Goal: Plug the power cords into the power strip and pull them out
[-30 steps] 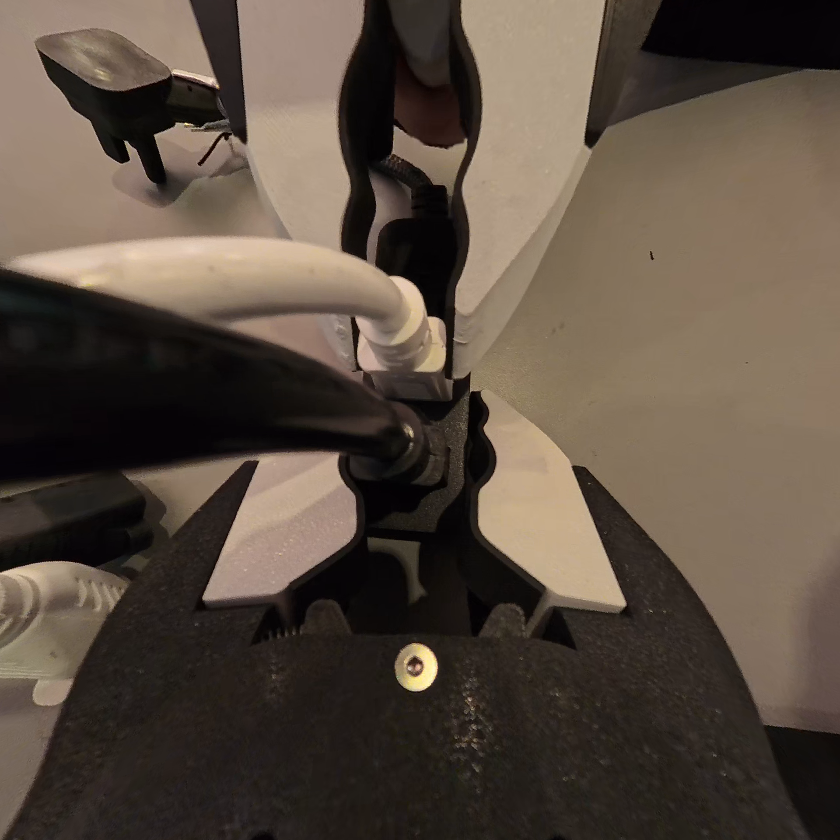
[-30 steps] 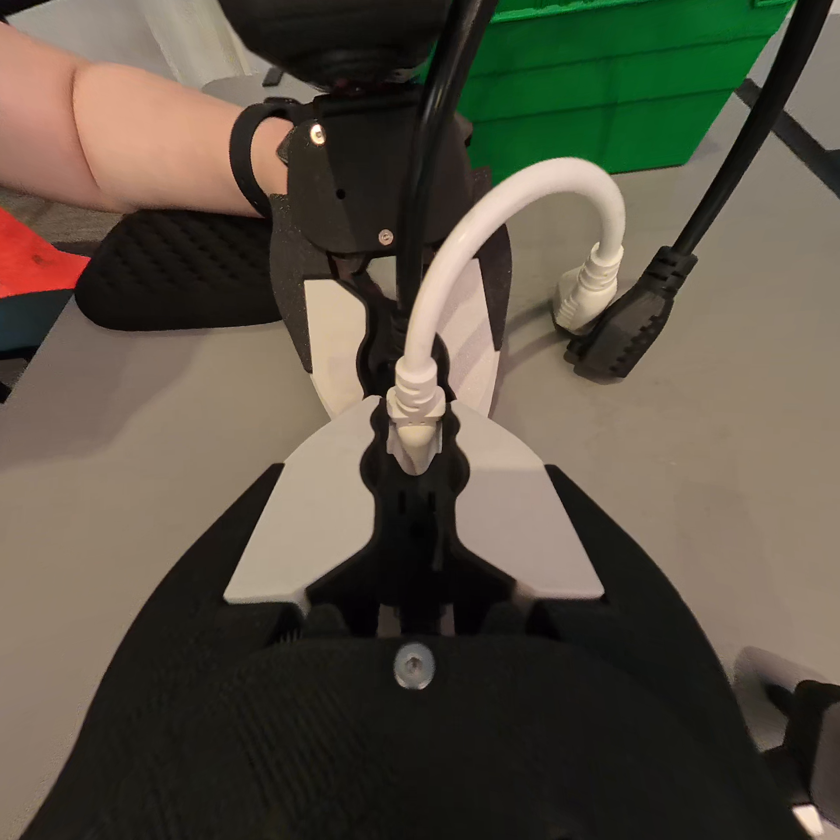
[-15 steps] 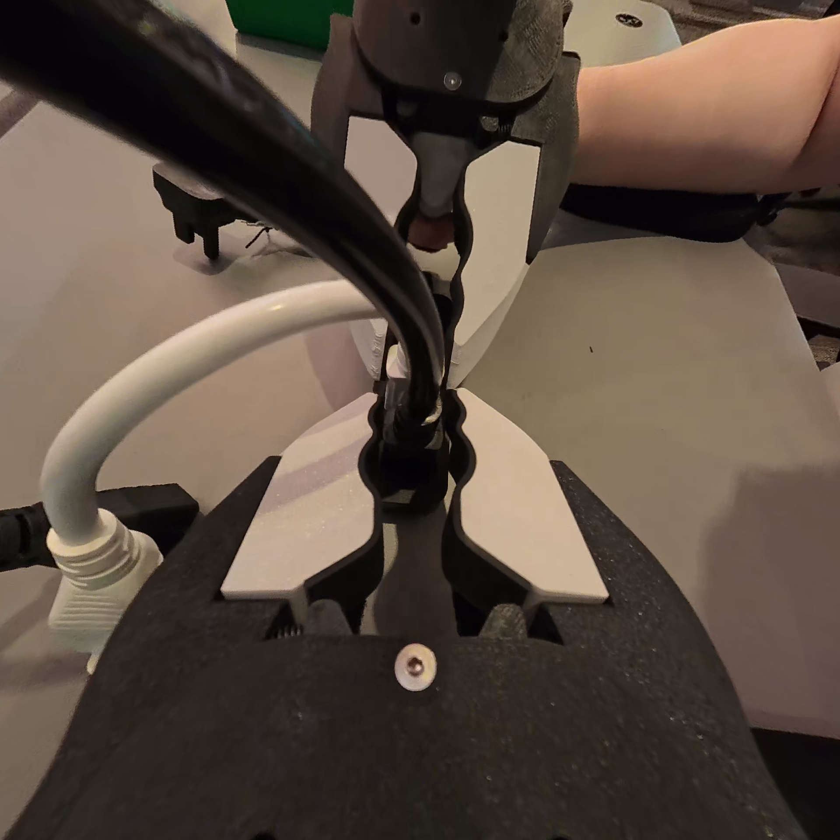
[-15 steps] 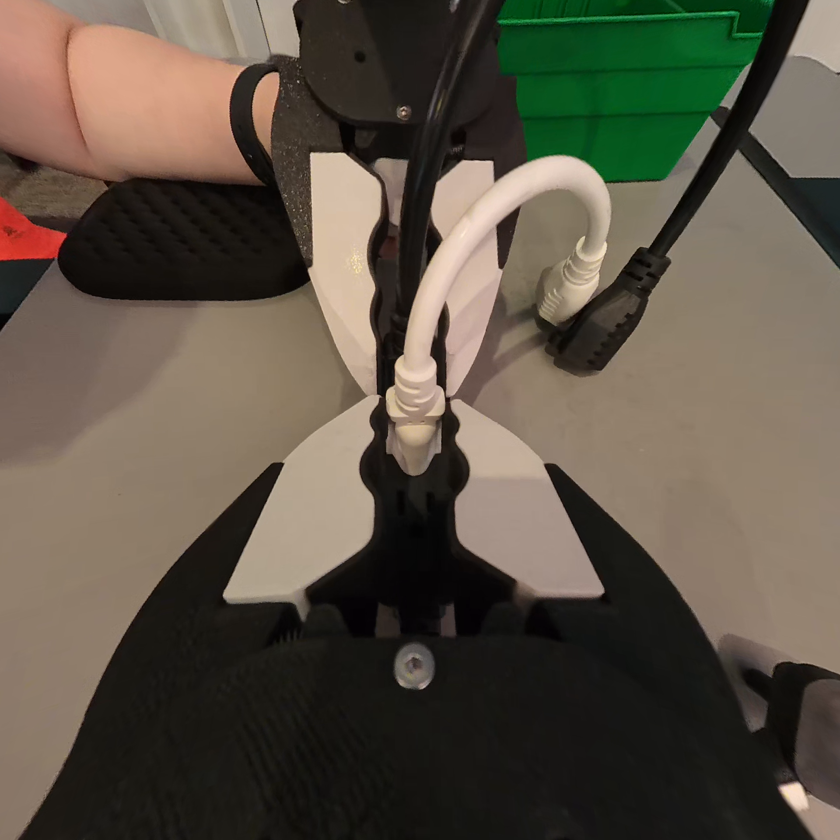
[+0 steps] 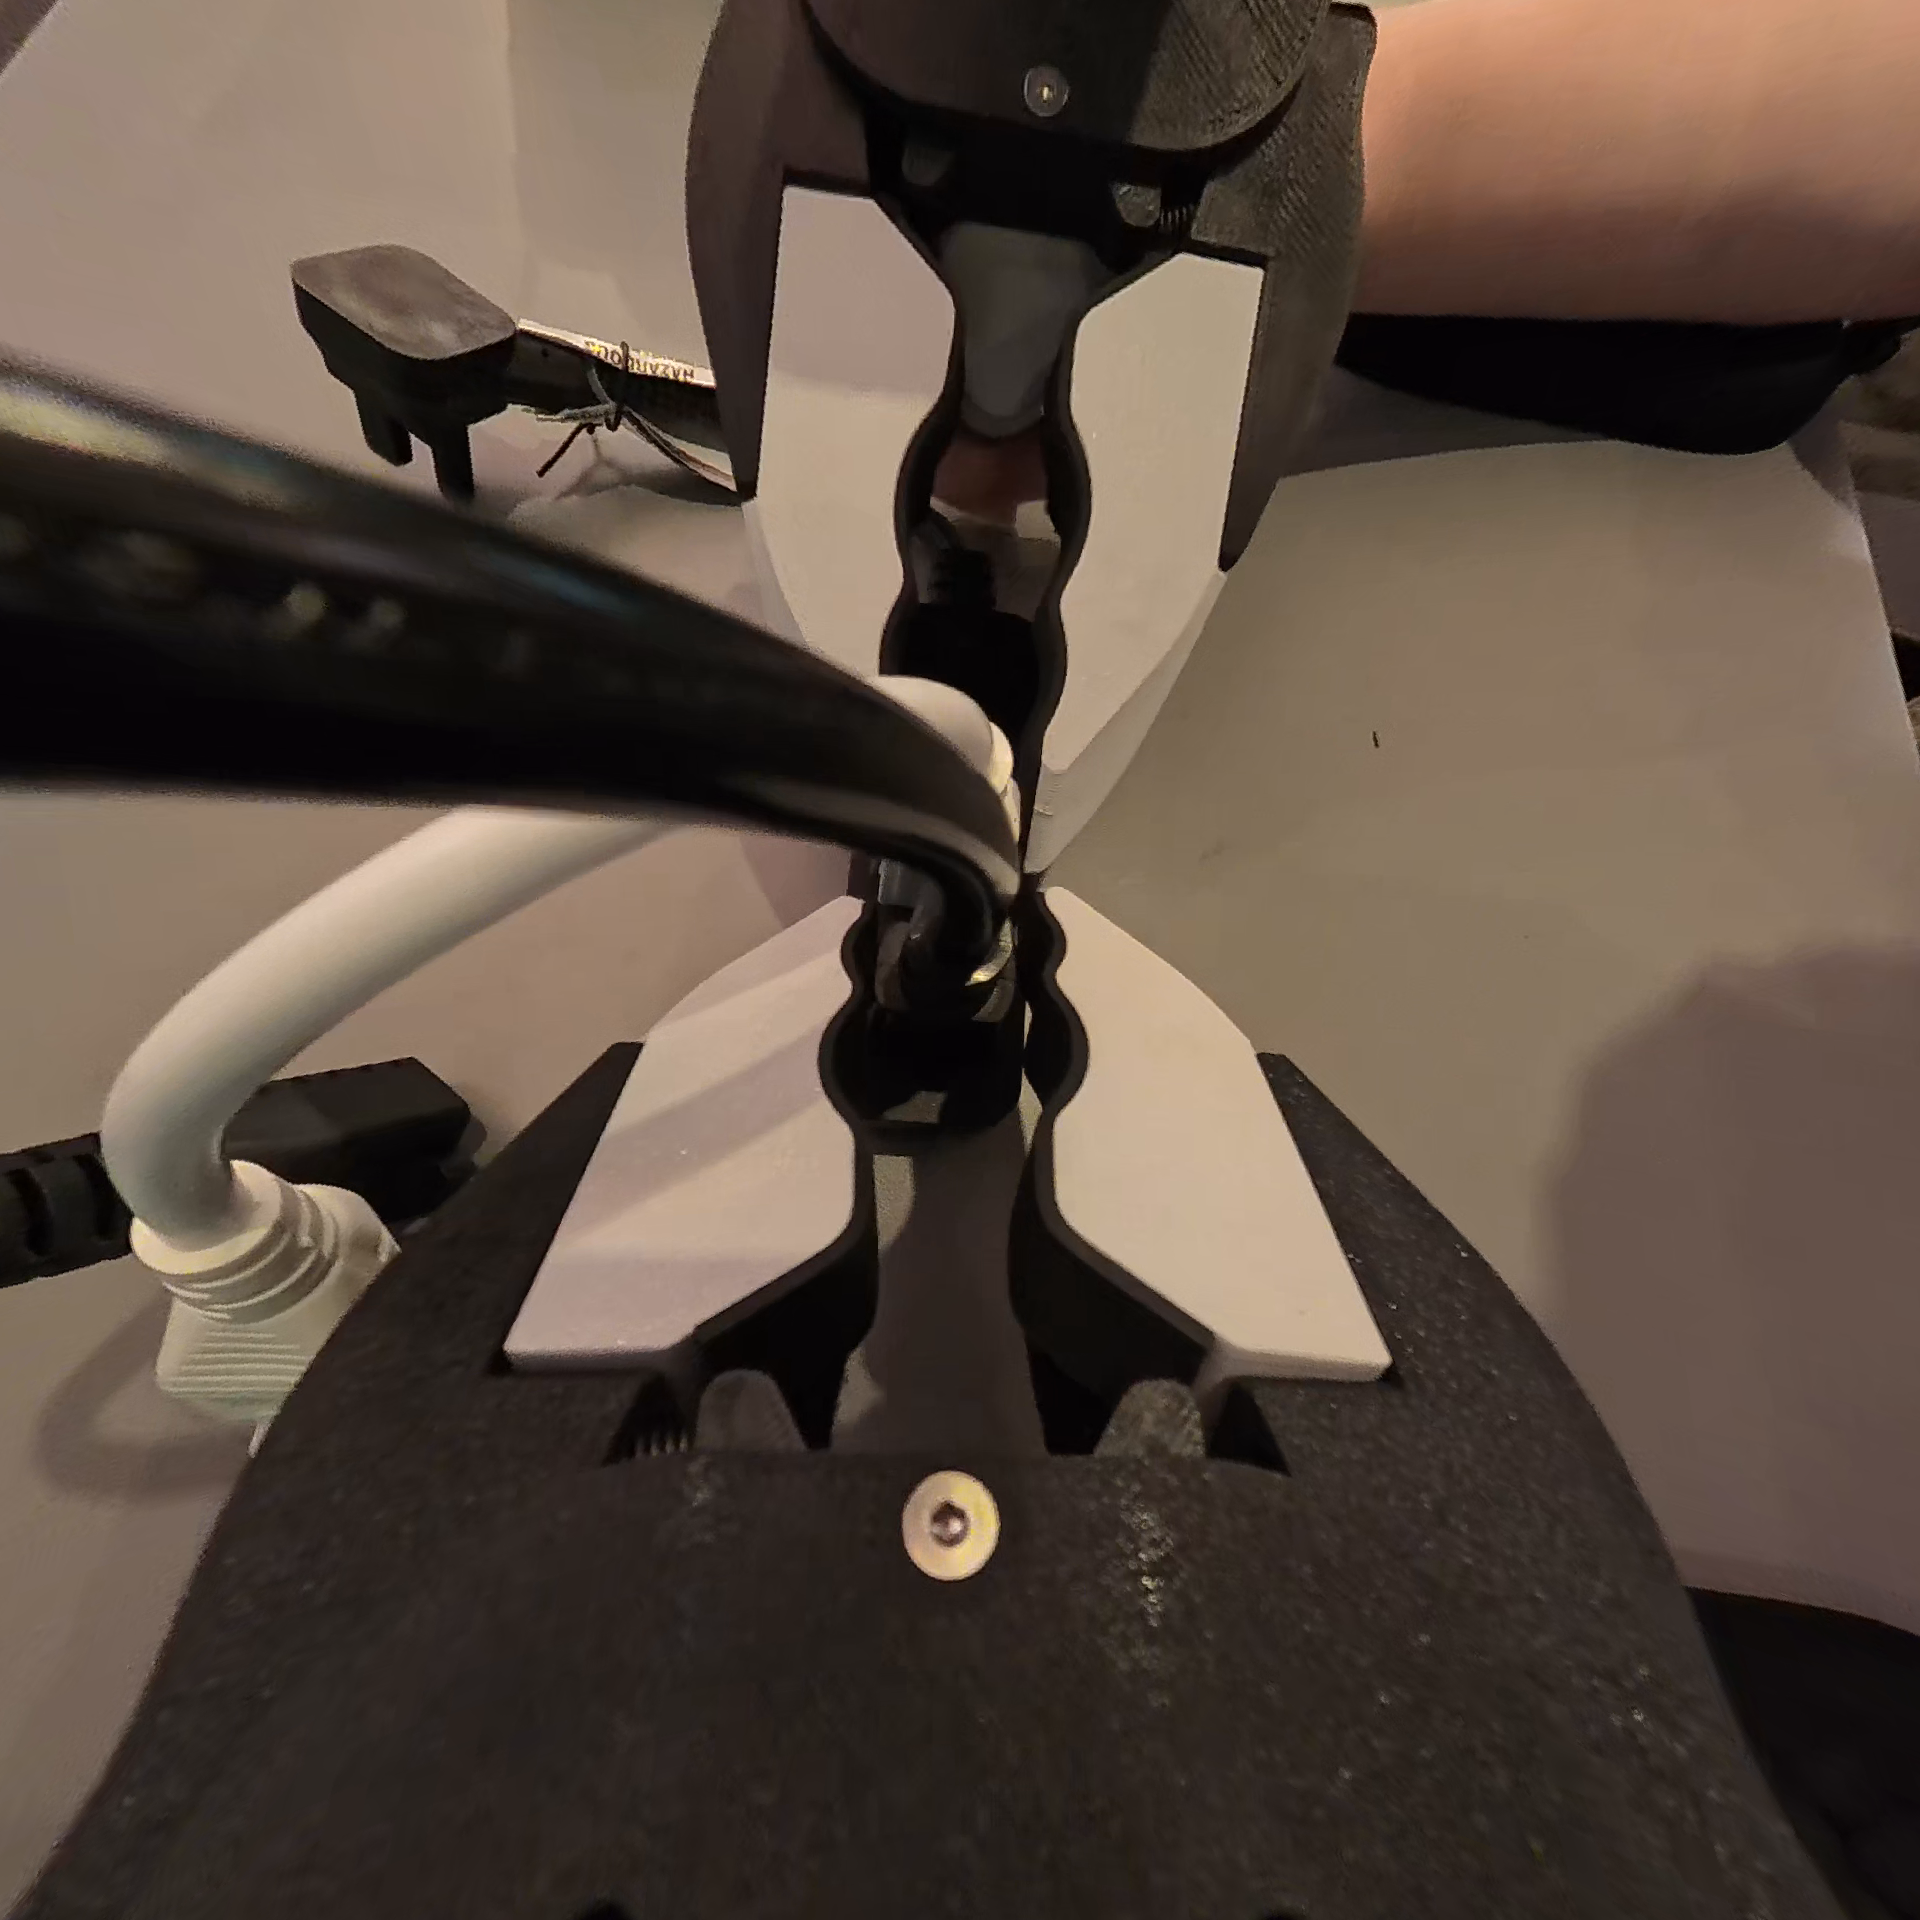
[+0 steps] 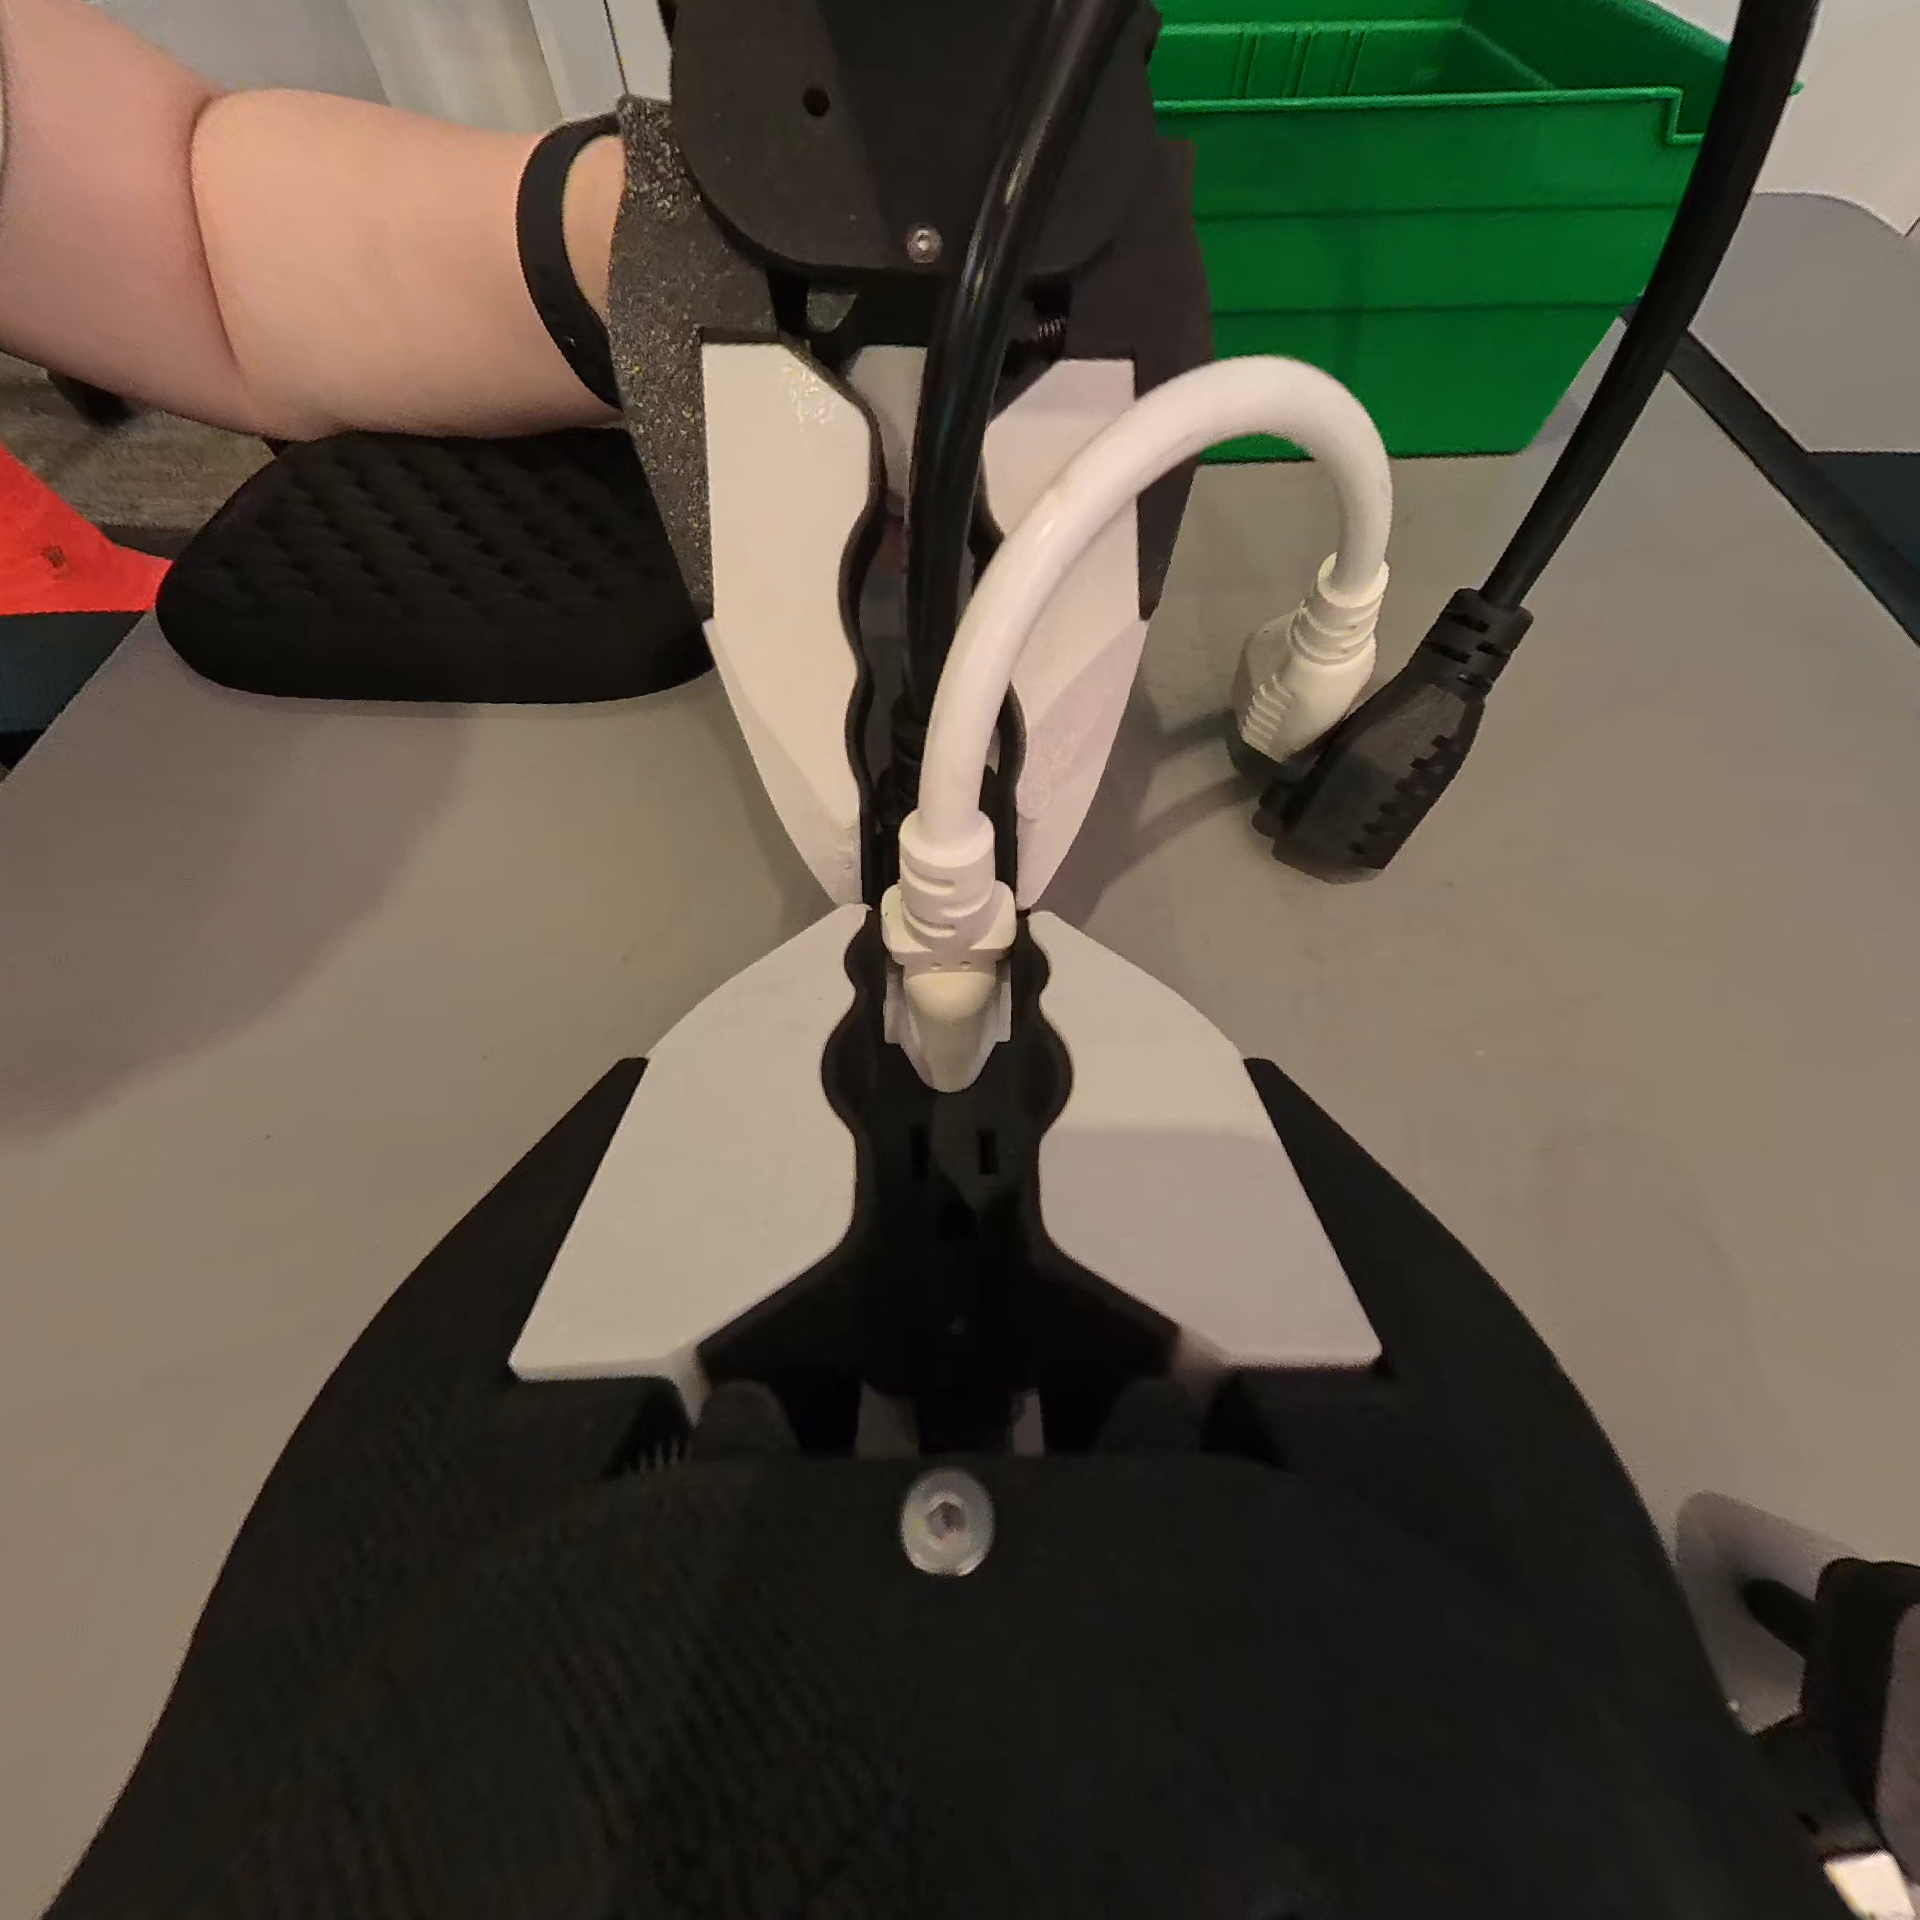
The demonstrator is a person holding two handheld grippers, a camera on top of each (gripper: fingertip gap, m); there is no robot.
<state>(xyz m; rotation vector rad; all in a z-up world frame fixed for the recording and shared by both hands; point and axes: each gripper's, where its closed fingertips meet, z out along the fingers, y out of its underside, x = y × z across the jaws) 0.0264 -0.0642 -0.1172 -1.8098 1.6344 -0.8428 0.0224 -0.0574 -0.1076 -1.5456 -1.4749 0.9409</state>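
Between right gripper (image 6: 948,935) jaws, power strip (image 6: 951,1164) lengthwise toward camera.

Left gripper (image 5: 940,940) clamped on black plug (image 5: 920,997) of thick black cord (image 5: 416,644), tip to tip with right gripper (image 5: 997,665); white cord (image 5: 343,987) loops down to grey table (image 5: 1455,831).

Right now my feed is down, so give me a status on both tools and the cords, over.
Right tool shut on white plug, black outlet block behind it. Left tool shut on black cord end. Tools tip to tip. Loose white plug and black plug on table.
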